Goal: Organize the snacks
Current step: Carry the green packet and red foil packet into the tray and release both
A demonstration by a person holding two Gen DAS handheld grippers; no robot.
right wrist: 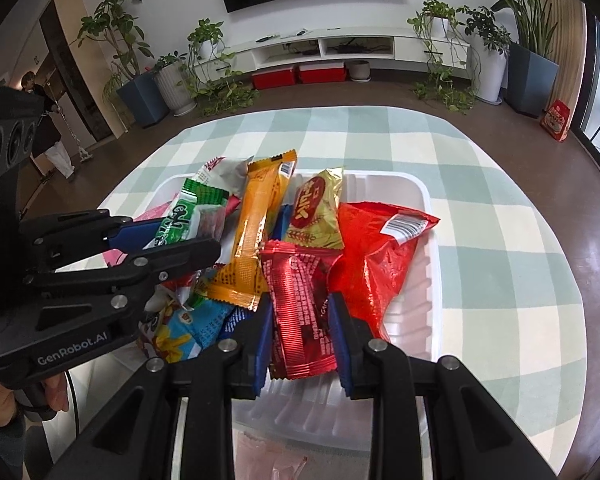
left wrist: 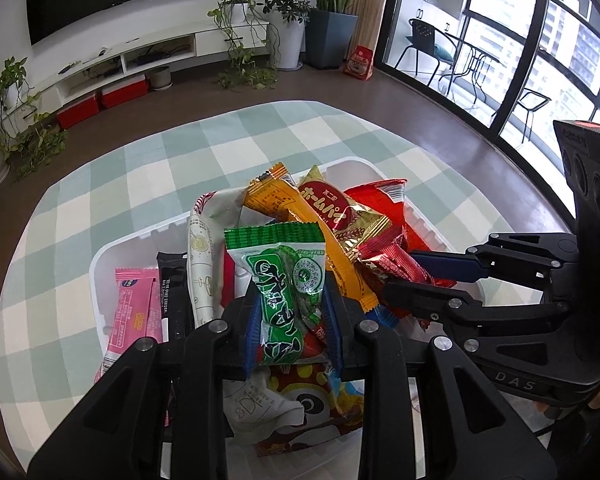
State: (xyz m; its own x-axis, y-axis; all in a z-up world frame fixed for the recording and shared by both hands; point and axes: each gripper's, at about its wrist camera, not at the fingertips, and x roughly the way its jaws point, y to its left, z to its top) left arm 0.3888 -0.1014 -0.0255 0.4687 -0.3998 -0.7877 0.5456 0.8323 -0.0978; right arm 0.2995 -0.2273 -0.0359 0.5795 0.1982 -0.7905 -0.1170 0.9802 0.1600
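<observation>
Left wrist view: left gripper (left wrist: 292,316) clenched on green snack packet (left wrist: 286,284), held upright over white plastic bin (left wrist: 100,276) of mixed snacks on checked tablecloth (left wrist: 100,184). Right gripper (left wrist: 414,284) reaching in from the right.

Right wrist view: right gripper (right wrist: 302,336) clamped on red foil packet (right wrist: 300,312), above the same bin (right wrist: 428,280), beside orange packet (right wrist: 252,232) and red bag (right wrist: 376,256).
</observation>
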